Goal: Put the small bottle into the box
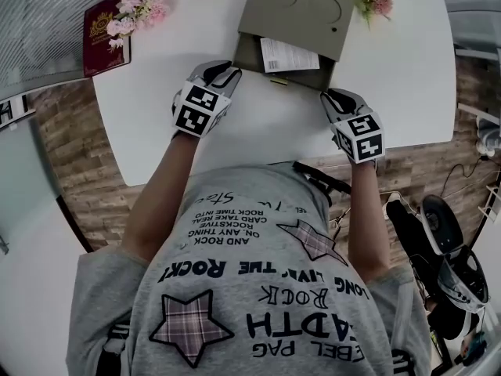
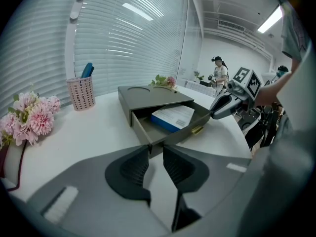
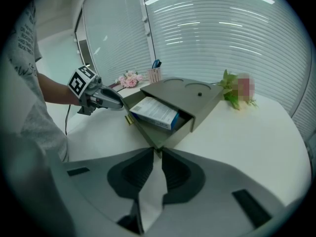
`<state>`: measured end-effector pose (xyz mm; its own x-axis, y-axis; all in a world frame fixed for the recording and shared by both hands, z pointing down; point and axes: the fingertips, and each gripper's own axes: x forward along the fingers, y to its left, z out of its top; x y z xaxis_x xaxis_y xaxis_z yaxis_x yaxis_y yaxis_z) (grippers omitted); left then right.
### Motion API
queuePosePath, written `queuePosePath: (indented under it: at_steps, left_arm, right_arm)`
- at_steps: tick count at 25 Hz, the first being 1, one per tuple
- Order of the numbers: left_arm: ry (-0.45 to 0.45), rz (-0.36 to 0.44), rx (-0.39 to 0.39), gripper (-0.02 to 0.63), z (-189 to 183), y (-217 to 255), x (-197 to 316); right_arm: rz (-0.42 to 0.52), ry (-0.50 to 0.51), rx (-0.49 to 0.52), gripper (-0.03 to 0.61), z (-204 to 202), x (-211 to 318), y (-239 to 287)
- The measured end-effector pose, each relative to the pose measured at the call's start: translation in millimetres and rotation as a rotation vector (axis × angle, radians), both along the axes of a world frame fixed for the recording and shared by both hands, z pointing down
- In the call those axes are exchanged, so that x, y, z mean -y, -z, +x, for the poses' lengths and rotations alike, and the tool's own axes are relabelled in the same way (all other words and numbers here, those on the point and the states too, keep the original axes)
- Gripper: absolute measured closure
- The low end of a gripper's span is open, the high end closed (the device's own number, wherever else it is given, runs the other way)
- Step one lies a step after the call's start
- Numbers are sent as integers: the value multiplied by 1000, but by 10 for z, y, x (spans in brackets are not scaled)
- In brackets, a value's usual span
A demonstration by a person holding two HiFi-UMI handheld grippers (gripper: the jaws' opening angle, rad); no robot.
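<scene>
- Left gripper and right gripper, jaws slightly parted and empty, flank the open drawer's front corners
- No small bottle in sight; only a carton lies inside

An olive-grey rectangular drawer box sits on a plain white tabletop, with a brass-coloured pull on its drawer front. Inside the box: a white-and-blue printed carton. Left of the box: pink fabric flowers and a maroon booklet with gold crest. Behind the box to its left: a pink perforated pen cup.
</scene>
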<state>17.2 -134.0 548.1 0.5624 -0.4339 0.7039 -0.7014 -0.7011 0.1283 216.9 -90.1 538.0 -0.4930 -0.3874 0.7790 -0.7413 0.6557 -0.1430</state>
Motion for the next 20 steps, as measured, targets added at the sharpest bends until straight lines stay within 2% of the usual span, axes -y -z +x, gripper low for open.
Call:
queuePosePath:
  at_steps: [20]
  left_arm:
    - [13, 1, 6, 514, 40, -26, 192]
  right_arm:
    - [5, -8, 12, 517, 36, 195, -28]
